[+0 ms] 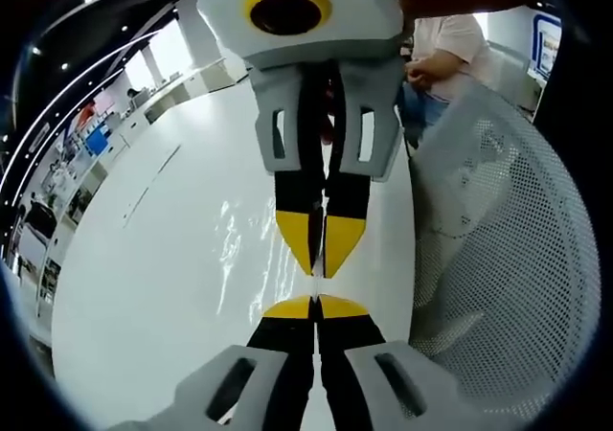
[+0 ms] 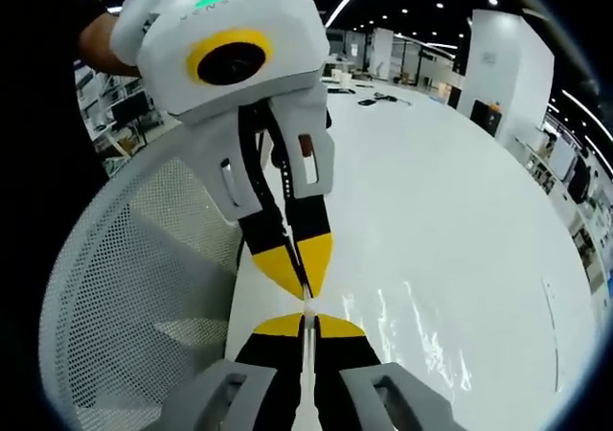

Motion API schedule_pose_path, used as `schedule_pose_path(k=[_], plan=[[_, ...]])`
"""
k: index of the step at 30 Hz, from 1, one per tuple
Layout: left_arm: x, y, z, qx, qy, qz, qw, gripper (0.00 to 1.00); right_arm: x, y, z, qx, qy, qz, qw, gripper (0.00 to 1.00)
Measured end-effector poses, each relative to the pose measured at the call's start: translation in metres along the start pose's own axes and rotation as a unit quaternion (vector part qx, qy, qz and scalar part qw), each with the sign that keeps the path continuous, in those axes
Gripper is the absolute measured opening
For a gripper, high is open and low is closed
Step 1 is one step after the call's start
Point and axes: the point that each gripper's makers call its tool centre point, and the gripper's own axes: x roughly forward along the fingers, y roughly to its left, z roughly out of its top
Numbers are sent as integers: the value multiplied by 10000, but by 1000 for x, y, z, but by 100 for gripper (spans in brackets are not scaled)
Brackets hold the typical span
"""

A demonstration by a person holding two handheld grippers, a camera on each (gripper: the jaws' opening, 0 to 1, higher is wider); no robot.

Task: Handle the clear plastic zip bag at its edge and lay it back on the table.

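Two hand-held grippers, left hand-held gripper [image 1: 315, 302] and right hand-held gripper [image 2: 304, 318], meet tip to tip, both clamped on the clear zip bag's [image 1: 251, 249] edge above the white tabletop [image 1: 153, 287]. No readable labels.

No legible text or labels.

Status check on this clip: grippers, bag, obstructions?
Left gripper and right gripper shut tip to tip on the clear zip bag edge. Bag over white table. Mesh chair beside, not in the way.
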Motion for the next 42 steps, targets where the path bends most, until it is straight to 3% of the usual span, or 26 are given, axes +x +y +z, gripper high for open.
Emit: schedule_pose_path(k=[4,10,23,25,27,30,42], plan=[[2,1,0,194,29,65,9998,0,1,-1,-2,71,36,7,10000,0],[1,3,2,55,-43,186,9998,0,2,-2,-1,118,30,-4,9999,0],[7,-2,8,290,18,81,9995,0,3,2,3,-24,39,-36,10000,0],[7,-3,7,211,15,31,9998,0,3,2,3,-28,43,-32,10000,0],[7,-6,4,-186,66,-67,9998,0,4,4,3,22,53,29,10000,0],[7,-3,5,33,62,29,10000,0,5,2,2,-35,46,-28,10000,0],[7,-1,3,-9,69,29,10000,0,-2,-4,-12,91,107,-86,9999,0]])
